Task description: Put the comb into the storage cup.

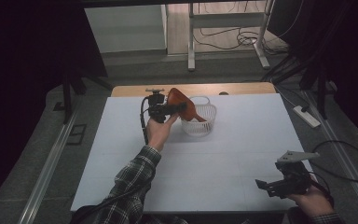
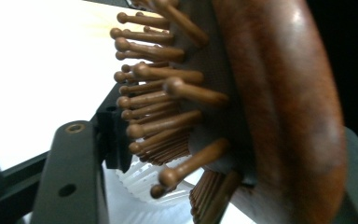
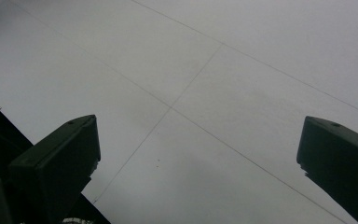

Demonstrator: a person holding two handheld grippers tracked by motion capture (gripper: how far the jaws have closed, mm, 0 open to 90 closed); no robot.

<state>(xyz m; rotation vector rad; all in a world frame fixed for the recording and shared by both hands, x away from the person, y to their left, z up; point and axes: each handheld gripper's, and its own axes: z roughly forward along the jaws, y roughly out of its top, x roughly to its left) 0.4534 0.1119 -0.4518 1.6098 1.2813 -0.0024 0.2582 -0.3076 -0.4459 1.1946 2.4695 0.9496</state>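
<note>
A reddish-brown wooden hairbrush (image 1: pixel 177 96) stands tilted over a white ribbed basket (image 1: pixel 200 123) at the back middle of the white table (image 1: pixel 223 154), with its handle down inside the basket. My left gripper (image 1: pixel 179 108) has its jaws on either side of the brush head. In the left gripper view the brush (image 2: pixel 279 93) lies between the jaws of that gripper (image 2: pixel 214 135). Its smooth back rests by one jaw and its bristle tips sit near the other, loosely, not squeezed. The basket rim (image 2: pixel 140 184) shows below. My right gripper (image 1: pixel 262 185) stands open and empty at the front right.
A wooden strip (image 1: pixel 196 88) runs along the table's far edge. A power strip (image 1: pixel 306 116) and cables lie on the floor to the right. In the right gripper view, bare white table (image 3: pixel 214 70) lies beyond that gripper (image 3: pixel 198 154).
</note>
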